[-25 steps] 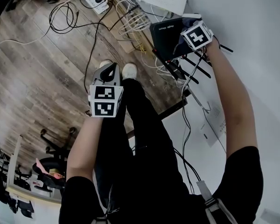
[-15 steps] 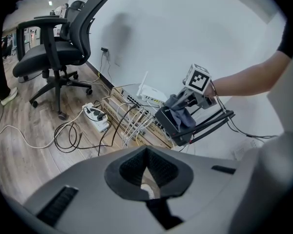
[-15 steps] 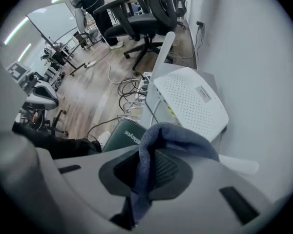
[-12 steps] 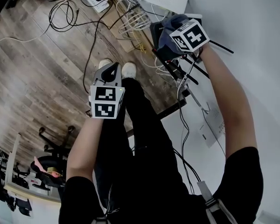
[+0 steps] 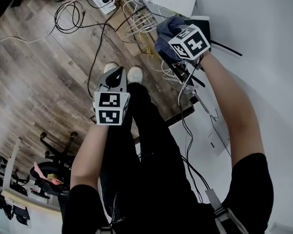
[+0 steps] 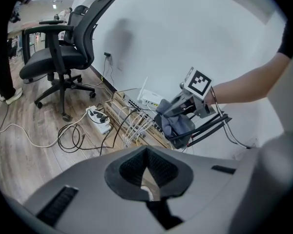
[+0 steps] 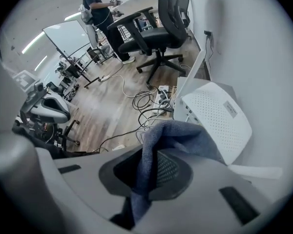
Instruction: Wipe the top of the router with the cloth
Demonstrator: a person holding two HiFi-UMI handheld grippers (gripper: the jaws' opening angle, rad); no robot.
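Cloth [image 7: 178, 133] (blue-grey) hangs clamped in right gripper [image 7: 145, 177] at black router [image 5: 204, 26].

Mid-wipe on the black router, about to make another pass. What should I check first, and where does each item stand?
1. Cloth clamped in the right gripper: ok, jaws shut on it.
2. Cloth over the router: ok, bunched at its left end in the head view.
3. Cloth pressed flat on the top: cannot tell, the gripper hides the contact.
4. Left gripper out of the way: ok, shut, empty, above the floor.
5. Antennas and cables clear of the stroke: cannot tell.
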